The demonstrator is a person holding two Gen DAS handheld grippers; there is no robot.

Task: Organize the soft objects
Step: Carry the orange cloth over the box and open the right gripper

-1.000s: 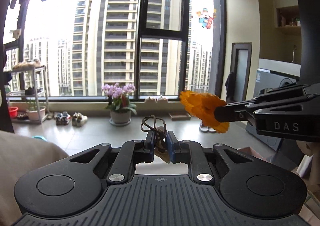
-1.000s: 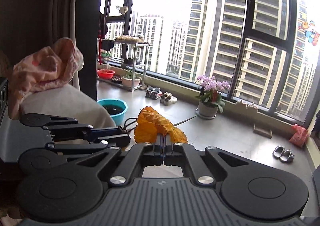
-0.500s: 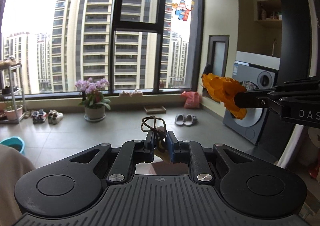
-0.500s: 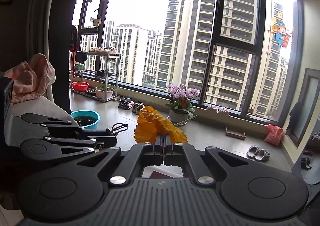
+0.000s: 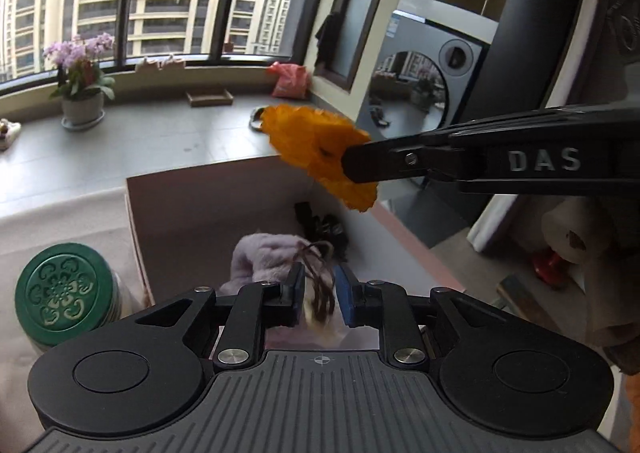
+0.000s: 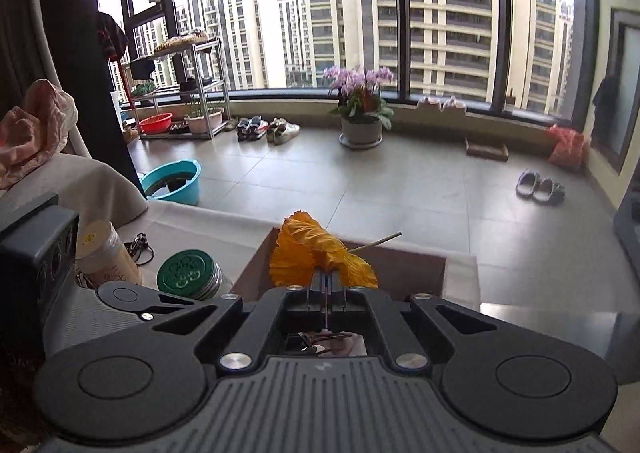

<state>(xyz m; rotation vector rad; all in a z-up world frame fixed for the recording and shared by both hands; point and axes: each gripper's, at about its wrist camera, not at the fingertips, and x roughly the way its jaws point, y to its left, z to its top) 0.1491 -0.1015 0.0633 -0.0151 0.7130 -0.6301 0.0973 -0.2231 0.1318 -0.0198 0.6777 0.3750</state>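
Orange flower [image 6: 320,257] in R gripper [image 6: 326,285]

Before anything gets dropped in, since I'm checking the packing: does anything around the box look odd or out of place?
Mostly tidy. One oddity: a thin stick pokes out beyond the orange flower clamped in the right gripper, above the cardboard box.

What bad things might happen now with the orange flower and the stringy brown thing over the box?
1. The left gripper's jaws are opening around the brown cord; it may snag on a pad instead of dropping into the cardboard box.
2. The orange flower, pinched by the right gripper, hangs near the box's far wall and could fall outside.
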